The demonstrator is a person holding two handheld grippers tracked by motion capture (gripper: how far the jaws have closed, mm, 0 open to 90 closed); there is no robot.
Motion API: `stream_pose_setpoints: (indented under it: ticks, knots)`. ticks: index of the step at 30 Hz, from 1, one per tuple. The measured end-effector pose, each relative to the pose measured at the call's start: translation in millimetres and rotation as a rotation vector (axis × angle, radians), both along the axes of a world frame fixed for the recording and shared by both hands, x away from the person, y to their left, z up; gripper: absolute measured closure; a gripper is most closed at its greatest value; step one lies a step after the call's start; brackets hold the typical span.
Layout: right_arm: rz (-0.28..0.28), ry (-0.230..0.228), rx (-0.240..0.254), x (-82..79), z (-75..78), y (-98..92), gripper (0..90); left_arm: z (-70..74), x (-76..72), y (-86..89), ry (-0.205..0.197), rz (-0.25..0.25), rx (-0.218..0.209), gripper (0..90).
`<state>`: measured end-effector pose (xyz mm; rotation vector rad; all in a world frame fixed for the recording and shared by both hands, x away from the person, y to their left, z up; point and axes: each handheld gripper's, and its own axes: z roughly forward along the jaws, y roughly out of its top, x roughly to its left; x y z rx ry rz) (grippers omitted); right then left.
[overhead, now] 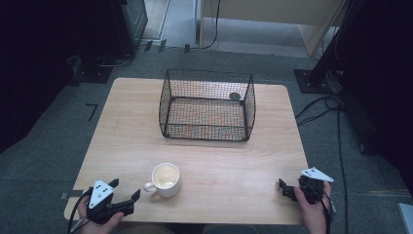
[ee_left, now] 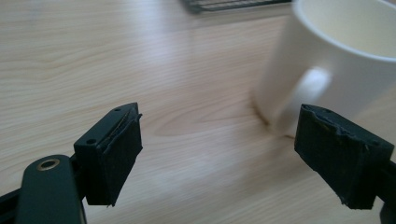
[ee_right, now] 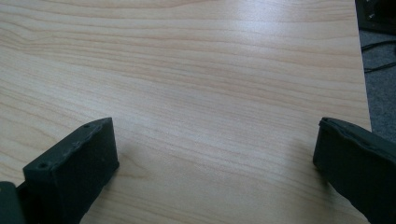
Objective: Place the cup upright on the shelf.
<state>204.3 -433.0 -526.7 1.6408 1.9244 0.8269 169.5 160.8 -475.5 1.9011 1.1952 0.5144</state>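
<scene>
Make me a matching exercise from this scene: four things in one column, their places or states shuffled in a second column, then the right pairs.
Things:
1. mug
2. wire basket
3. left gripper
4. right gripper

Places or states:
A. open, at the table's near right edge, over bare wood
B. stands upright near the front edge, handle pointing left
C. open, just left of the handle, touching nothing
D. black mesh, on the far half of the table

Pairs: 1-B, 2-D, 3-C, 4-A
</scene>
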Motion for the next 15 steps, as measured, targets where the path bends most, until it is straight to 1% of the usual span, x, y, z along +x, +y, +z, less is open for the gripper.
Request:
stream_pose_setpoints:
  ticks: [2, 4, 5, 6, 8, 9, 11, 12, 14, 15]
  knots:
    - [0.004, -0.001, -0.002, 0.0, 0.0, 0.0, 0.0, -1.6, 1.8, -9.6, 0.003, -0.031, 0.010, 18.7]
    - [0.008, -0.002, -0.003, 0.0, -0.1, 0.1, 0.0, -2.9, 3.0, -15.1, 0.005, -0.052, 0.011, 20.9]
    - [0.008, -0.002, -0.002, 0.0, -0.1, 0.2, 0.0, -2.9, 3.0, -15.1, 0.005, -0.052, 0.011, 23.2]
    - [0.009, -0.002, -0.002, 0.0, -0.1, 0.2, 0.0, -4.9, 5.2, -20.4, 0.012, -0.071, 0.016, 23.8]
    - [0.009, -0.002, -0.002, 0.0, 0.0, 0.1, 0.0, -5.5, 6.0, -22.0, 0.018, -0.074, 0.016, 25.3]
    - [0.009, -0.002, -0.003, 0.0, -0.1, 0.0, 0.0, -6.9, 8.0, -25.1, 0.027, -0.084, 0.014, 26.8]
    - [0.009, -0.002, -0.003, 0.0, -0.1, 0.1, 0.0, -7.7, 8.6, -27.1, 0.025, -0.085, 0.016, 32.7]
    - [0.009, -0.002, -0.003, 0.0, -0.1, 0.1, 0.0, -8.8, 9.6, -30.3, 0.026, -0.093, 0.023, 34.3]
    - [0.009, -0.002, -0.003, 0.0, -0.1, 0.1, 0.0, -10.1, 10.8, -34.6, 0.028, -0.103, 0.034, 40.4]
    - [0.009, -0.002, -0.002, 0.0, -0.1, 0.1, 0.0, -10.1, 10.8, -34.6, 0.028, -0.103, 0.034, 43.0]
